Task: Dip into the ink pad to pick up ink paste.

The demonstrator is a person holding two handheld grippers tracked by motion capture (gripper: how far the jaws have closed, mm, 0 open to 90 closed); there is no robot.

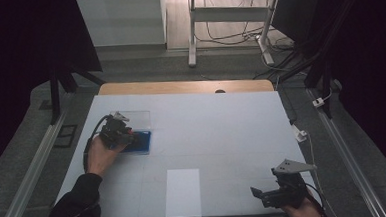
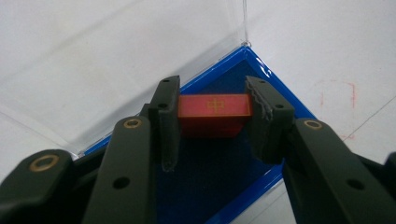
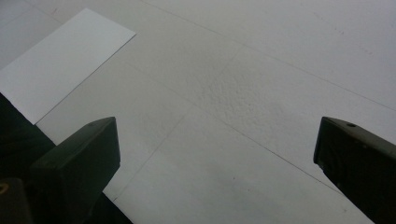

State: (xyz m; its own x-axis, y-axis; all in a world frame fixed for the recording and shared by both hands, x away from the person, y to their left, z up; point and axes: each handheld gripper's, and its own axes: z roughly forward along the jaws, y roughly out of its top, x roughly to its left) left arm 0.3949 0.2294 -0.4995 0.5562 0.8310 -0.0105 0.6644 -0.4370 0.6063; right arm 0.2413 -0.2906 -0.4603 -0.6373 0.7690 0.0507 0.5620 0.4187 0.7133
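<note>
My left tongs (image 2: pixel 212 123) are clamped on a red block (image 2: pixel 214 112), both jaws pressing its ends, right over the blue tray (image 2: pixel 280 100) at centre frame; a clear lid (image 2: pixel 116 60) stands up behind it. In the high view that tray (image 1: pixel 143 141) sits left of centre on the white surface (image 1: pixel 222 132). My right tongs (image 3: pixel 217 154) gape wide, nothing between them, over bare surface, a white sheet (image 3: pixel 60 60) at upper left.

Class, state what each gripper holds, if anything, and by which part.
The left gripper clamps a red block by its two ends, inside the blue tray. The right gripper holds nothing.
</note>
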